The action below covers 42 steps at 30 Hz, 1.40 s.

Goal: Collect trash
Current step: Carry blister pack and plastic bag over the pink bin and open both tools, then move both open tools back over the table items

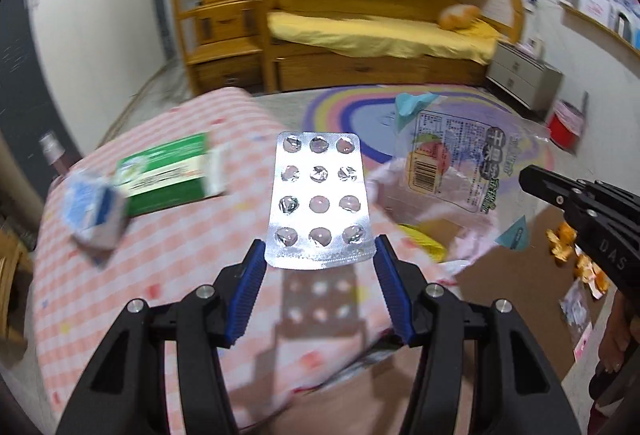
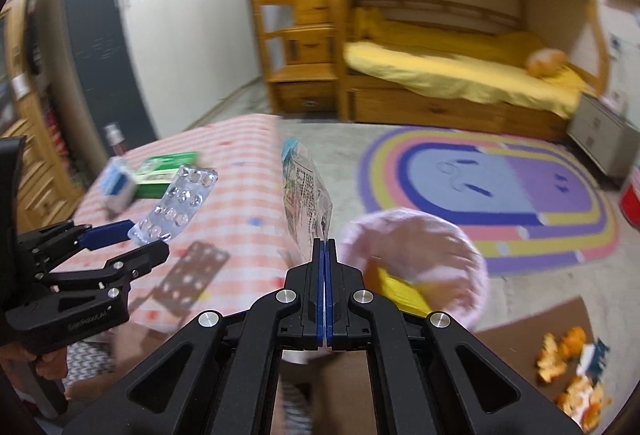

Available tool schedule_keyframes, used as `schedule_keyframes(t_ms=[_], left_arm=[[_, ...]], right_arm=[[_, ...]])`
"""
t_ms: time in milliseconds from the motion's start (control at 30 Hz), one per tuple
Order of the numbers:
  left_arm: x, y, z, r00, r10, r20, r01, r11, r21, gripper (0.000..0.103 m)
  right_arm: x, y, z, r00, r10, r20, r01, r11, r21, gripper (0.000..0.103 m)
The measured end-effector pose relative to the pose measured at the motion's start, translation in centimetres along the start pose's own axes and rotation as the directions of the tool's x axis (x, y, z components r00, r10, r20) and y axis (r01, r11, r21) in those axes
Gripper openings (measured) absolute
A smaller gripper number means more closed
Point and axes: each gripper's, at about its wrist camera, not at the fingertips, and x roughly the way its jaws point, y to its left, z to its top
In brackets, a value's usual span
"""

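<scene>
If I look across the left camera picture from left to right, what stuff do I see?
Blue-white carton → green box → pill sheet held in the left gripper → clear snack bag → right gripper → orange peels on the floor.

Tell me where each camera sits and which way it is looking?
Left wrist: sits on the left gripper, looking along its jaws at the blister pack they hold; the right gripper shows.
Right wrist: sits on the right gripper, looking at its clear wrapper; the left gripper shows.
Shared: blister pack, green box, bunk bed.
</scene>
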Motion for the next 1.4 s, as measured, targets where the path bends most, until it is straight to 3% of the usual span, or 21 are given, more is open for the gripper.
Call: schedule_keyframes(t_ms=[233,533,633,733,1067,1300,1400], left_arm=[[4.1,-5.4,1.5,0.995,-0.093,-0.043,0.096,0.992,0.084,0.054],[8.1,-9.1,4.0,0.982,-0.174,-0.078,0.183,0.977,0.113,0.055],[8.6,-9.7,4.6,0.981,-0.182,-0.069,0.190,0.974,0.121,0.072],[8.5,-9.4,4.8,0.981,-0.183,-0.057,0.188,0.975,0.118,0.073],[6.8,-4.2,4.5,0.991,-0.129,-0.041,0.129,0.992,-0.017,0.073],[4.4,-1.8,3.2,0.995,-0.089,-0.032,0.087,0.994,-0.058,0.073],[2.8,-0.5,2.5,0.998,-0.057,-0.021,0.056,0.996,-0.071,0.075]], right_arm=[[1.8,-5.2,-1.6,0.986,-0.152,-0.062,0.157,0.984,0.085,0.000],[5.6,-9.0,-2.4,0.968,-0.204,-0.143,0.221,0.968,0.119,0.003],[7.2,-9.6,-2.4,0.966,-0.195,-0.169,0.215,0.970,0.109,0.008],[8.1,-10.0,-2.6,0.968,-0.168,-0.187,0.193,0.973,0.125,0.031],[4.9,-10.9,-1.8,0.980,-0.148,-0.136,0.174,0.964,0.199,0.032],[2.8,-7.8,-1.1,0.990,-0.085,-0.109,0.103,0.980,0.172,0.032],[2.1,-5.8,-0.6,0.994,-0.044,-0.098,0.058,0.988,0.144,0.039]])
